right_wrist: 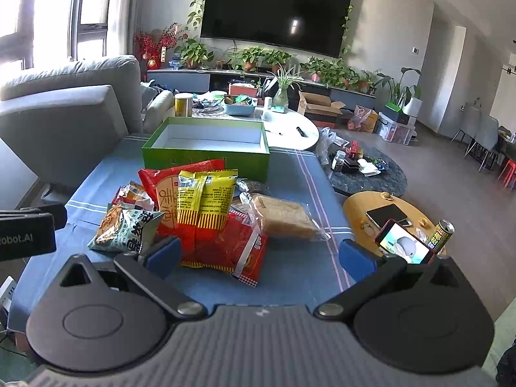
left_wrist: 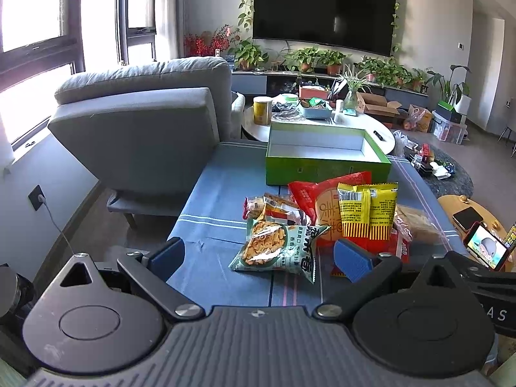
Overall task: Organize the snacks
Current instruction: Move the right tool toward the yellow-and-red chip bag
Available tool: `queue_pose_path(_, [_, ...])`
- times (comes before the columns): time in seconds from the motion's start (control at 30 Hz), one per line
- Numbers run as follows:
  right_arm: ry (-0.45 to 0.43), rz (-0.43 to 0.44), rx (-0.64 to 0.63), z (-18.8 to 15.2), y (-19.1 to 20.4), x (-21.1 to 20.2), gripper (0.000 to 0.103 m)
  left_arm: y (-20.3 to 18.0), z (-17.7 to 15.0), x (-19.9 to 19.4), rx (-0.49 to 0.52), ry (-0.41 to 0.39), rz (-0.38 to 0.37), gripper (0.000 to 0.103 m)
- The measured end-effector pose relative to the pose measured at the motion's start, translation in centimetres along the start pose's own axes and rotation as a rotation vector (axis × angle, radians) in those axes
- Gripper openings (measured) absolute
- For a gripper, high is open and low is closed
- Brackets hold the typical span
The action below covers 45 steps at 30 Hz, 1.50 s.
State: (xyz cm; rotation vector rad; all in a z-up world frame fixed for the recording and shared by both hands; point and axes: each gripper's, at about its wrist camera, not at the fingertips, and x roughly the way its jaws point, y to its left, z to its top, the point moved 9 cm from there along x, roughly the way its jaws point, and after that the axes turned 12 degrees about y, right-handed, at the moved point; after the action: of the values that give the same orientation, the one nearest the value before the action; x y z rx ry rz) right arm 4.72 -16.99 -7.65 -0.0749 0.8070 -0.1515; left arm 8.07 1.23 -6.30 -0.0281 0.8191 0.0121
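A pile of snack packets lies on the blue tablecloth (left_wrist: 206,225). It holds a green-white chip bag (left_wrist: 274,248), a yellow packet (left_wrist: 367,209), a big red bag (left_wrist: 322,200), a flat red packet (right_wrist: 225,248) and a clear bag of bread (right_wrist: 283,216). An open green box (left_wrist: 325,158), white and empty inside, stands behind the pile; it also shows in the right wrist view (right_wrist: 206,148). My left gripper (left_wrist: 259,258) is open, just before the chip bag. My right gripper (right_wrist: 259,253) is open, just before the flat red packet. Both are empty.
A grey sofa (left_wrist: 145,122) stands at the left. A white coffee table (left_wrist: 322,119) with a tin and a tray is behind the box. A small wooden table (right_wrist: 387,213) at the right holds phones and a can. The floor lies to the right.
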Motion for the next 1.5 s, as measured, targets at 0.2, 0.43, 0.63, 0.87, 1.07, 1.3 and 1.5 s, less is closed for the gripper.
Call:
queue_pose_path(0.2, [0.002, -0.001, -0.002, 0.0, 0.0, 0.0, 0.088, 0.2, 0.1, 0.0, -0.005, 0.000, 0.001, 0.099])
queue_pose_path(0.43, [0.002, -0.005, -0.010, 0.0, 0.1, 0.0, 0.088, 0.2, 0.1, 0.1, -0.012, 0.009, -0.027, 0.099])
queue_pose_path(0.63, [0.007, -0.004, -0.013, -0.1, 0.2, 0.0, 0.088, 0.4, 0.2, 0.3, -0.011, 0.010, -0.027, 0.099])
queue_pose_path(0.87, [0.015, -0.008, -0.004, 0.1, 0.2, 0.6, 0.088, 0.4, 0.3, 0.4, -0.010, 0.011, -0.084, 0.099])
queue_pose_path(1.07, [0.031, -0.009, -0.006, 0.2, 0.4, 1.8, 0.088, 0.2, 0.9, 0.7, -0.014, -0.010, -0.097, 0.099])
queue_pose_path(1.3, [-0.023, 0.140, 0.033, 0.3, 0.8, 4.6, 0.088, -1.0, 2.2, 3.2, -0.032, -0.018, -0.147, 0.099])
queue_pose_path(1.5, [-0.022, 0.206, -0.016, 0.2, 2.4, 7.8, 0.088, -3.9, 3.3, 7.0, 0.002, 0.036, -0.204, 0.097])
